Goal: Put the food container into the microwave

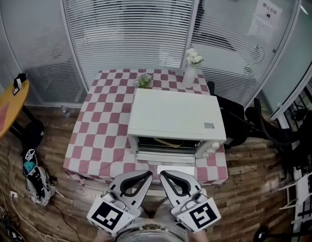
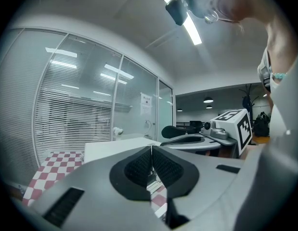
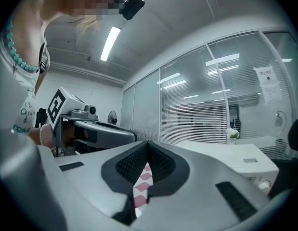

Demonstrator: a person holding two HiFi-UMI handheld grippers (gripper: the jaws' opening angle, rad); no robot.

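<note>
Hovering at bottom center, the left gripper (image 1: 146,175) and right gripper (image 1: 165,175) each have jaws pressed together on nothing. The food container looks to be the white flat piece (image 1: 176,170) at the table's (image 1: 100,135) front edge, just before the microwave (image 1: 176,115) with its door down; this is not certain. Risk: it sits at the very edge, so a shut-jaw nudge could tip it off.

Count: 2 grippers, 1 microwave, 1 table, 1 likely container, 1 vase (image 1: 189,77), 1 small plant (image 1: 144,80).
</note>
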